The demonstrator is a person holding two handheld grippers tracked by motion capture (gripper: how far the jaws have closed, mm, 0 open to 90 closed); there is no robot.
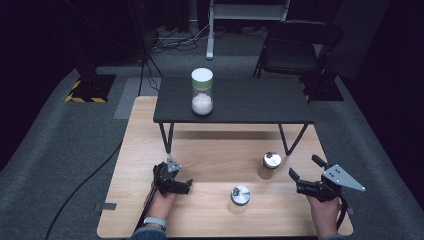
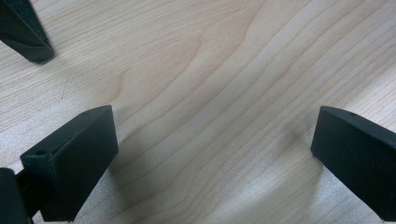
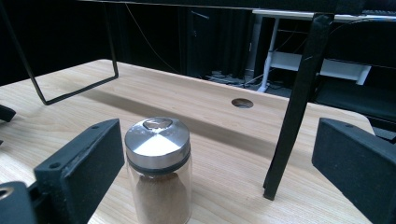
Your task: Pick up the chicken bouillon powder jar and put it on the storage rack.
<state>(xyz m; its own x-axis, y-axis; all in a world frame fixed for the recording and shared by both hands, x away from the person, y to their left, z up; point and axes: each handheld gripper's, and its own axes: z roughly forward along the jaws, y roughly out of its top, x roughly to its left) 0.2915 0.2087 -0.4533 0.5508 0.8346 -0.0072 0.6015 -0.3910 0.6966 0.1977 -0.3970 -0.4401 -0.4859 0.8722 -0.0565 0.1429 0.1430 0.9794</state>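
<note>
My left gripper (image 1: 176,183) hangs low over the near-left part of the wooden table (image 1: 215,150). It points down at the bare wood, and in the left gripper view it (image 2: 217,126) is open and empty. My right gripper (image 1: 305,168) is at the near right, open, aimed leftward. In the right gripper view it (image 3: 222,140) has a silver-lidded jar of brown spice (image 3: 159,168) just ahead of its left jaw, not touching. That jar (image 1: 271,165) stands left of the right gripper. A second silver-lidded jar (image 1: 240,198) stands near the front edge.
A black raised shelf (image 1: 250,102) spans the table's far half and carries a tall jar of white powder (image 1: 202,91) with a white lid. One of its legs (image 3: 299,102) stands close ahead of my right gripper. Another leg foot (image 2: 28,35) lies near my left gripper. A chair (image 1: 300,45) stands behind.
</note>
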